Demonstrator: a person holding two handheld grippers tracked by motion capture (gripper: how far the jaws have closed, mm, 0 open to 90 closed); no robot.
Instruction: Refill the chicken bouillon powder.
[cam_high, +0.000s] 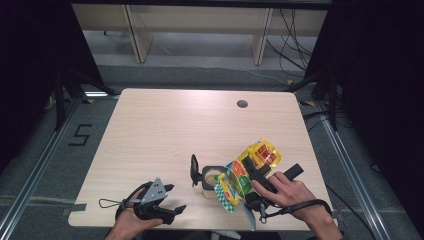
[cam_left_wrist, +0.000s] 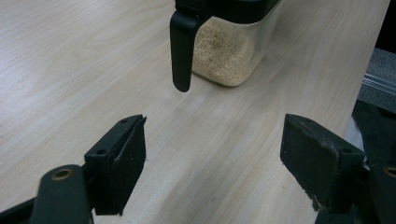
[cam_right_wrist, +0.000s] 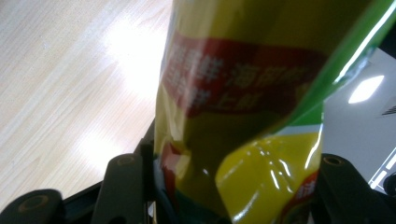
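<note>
A clear container (cam_high: 212, 178) with a black lid and a black handle (cam_high: 193, 170) stands near the table's front edge, holding beige granules (cam_left_wrist: 226, 51). A glossy yellow and green packet (cam_high: 246, 172) with red lettering (cam_right_wrist: 243, 79) is held tilted against the container's right side. My right gripper (cam_high: 252, 172) is shut on the packet, whose body sits between the jaws (cam_right_wrist: 229, 186). At the front left, my left gripper (cam_high: 176, 198) is open and empty. In the left gripper view it (cam_left_wrist: 217, 135) points at the container's handle (cam_left_wrist: 181, 46) from a short way off.
The light wooden table (cam_high: 175, 125) has a round cable hole (cam_high: 242, 104) at the back right. Beyond the table stand pale shelving legs (cam_high: 135, 35) and loose cables (cam_high: 295, 45) on the grey floor. Dark curtains flank both sides.
</note>
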